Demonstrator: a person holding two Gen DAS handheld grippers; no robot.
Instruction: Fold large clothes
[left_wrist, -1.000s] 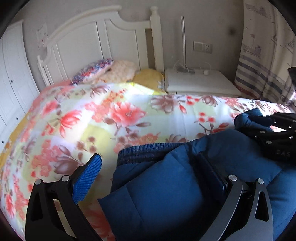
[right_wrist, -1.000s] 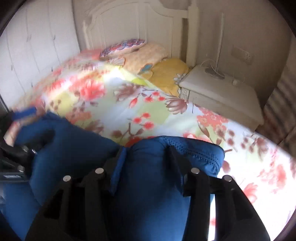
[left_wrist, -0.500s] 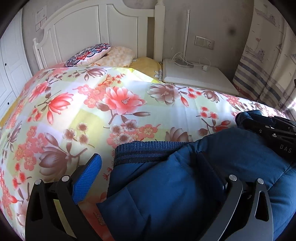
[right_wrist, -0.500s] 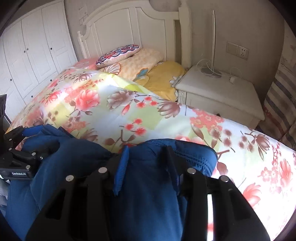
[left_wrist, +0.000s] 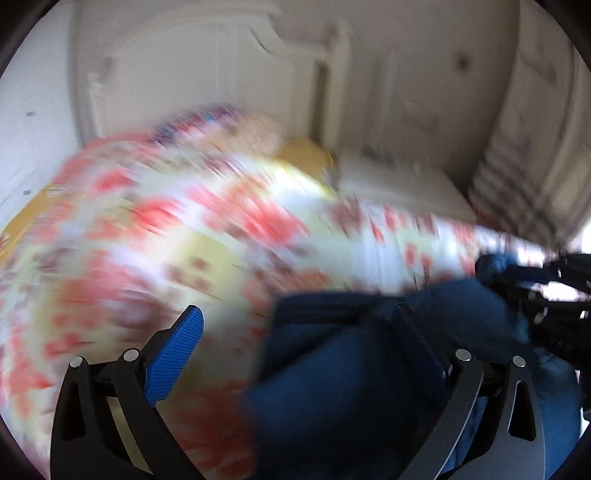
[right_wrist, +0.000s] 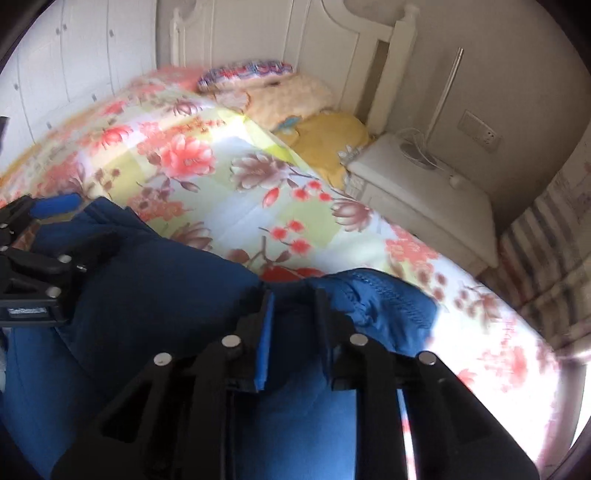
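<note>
One bed (right_wrist: 229, 192) fills most of the room, under a single flowered quilt (right_wrist: 207, 162), with a white headboard (right_wrist: 325, 44) at the far end. White wardrobe doors (right_wrist: 62, 70) line the far left wall. One white nightstand (right_wrist: 424, 199) stands to the right of the bed, touching its side, a striped curtain (right_wrist: 546, 258) beyond it. On the near part of the quilt lies one blue padded garment (right_wrist: 159, 288), bunched between the two tools; its ribbed hem (left_wrist: 325, 306) faces the headboard. The quilt is bare from that hem all the way to the pillows, and to the bed's right edge. Three pillows sit at the far end: a patterned one (right_wrist: 245, 72), a cream one (right_wrist: 291, 98), a yellow one (right_wrist: 325, 136).

The right gripper (right_wrist: 291, 317) has its jaws pinched on a fold of the garment at its right end. The left gripper (left_wrist: 306, 339) stands with jaws spread wide: one blue pad (left_wrist: 173, 354) hangs bare over the quilt, the other finger is sunk in the cloth at the garment's left end. The left view is heavily smeared
</note>
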